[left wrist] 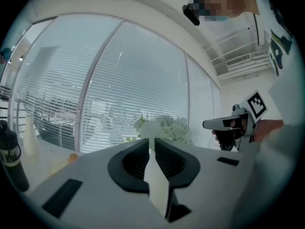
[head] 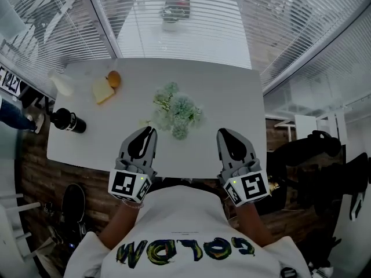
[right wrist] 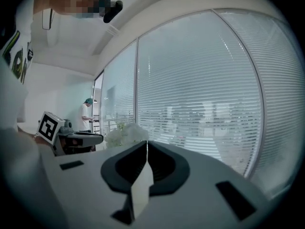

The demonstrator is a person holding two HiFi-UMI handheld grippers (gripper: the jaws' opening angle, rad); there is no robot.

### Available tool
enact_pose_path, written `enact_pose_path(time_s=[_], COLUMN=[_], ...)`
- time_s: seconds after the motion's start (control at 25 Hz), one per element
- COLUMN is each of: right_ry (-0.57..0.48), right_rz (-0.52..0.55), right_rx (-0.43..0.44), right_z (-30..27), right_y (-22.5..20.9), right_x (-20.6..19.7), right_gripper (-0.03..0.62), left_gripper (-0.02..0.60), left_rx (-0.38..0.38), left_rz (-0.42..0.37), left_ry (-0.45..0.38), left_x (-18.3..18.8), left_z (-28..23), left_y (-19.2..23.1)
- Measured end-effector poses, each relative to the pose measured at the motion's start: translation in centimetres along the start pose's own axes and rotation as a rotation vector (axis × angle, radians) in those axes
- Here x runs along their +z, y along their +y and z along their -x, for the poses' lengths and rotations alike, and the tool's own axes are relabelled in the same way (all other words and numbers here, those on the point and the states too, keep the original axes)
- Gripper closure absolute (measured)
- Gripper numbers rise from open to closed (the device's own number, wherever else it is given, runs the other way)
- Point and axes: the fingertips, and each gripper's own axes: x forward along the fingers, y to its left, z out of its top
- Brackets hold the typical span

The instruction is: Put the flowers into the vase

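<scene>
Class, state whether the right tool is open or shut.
Shut: in the right gripper view, the right tool has its jaws together, with nothing between them.

The flowers (head: 177, 112) are pale green and white on a white table (head: 232, 91), with a black bottle (head: 68, 120) at its left edge and an orange fruit (head: 114, 79) beside a pale yellow piece (head: 102, 90) at upper left. The left gripper (head: 152, 130) and right gripper (head: 222, 132) are grey with black jaw hollows and black-and-white square markers. The shirt (head: 191, 219) at the bottom is white with yellow and green lettering.
</scene>
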Motion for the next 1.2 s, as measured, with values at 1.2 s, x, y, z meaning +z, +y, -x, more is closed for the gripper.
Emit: enact_pose_path(time_s=[1.2], right_ry=[0.005], right_rz=[0.011], right_rx=[-0.046], right_z=[0.86], right_y=[-0.79], right_x=[0.14], right_gripper=[0.583], left_gripper=[0.548], left_rx=[0.001], left_rz=[0.010], left_ry=[-0.018], left_x=[0.71], left_z=[0.13], left_y=[0.17])
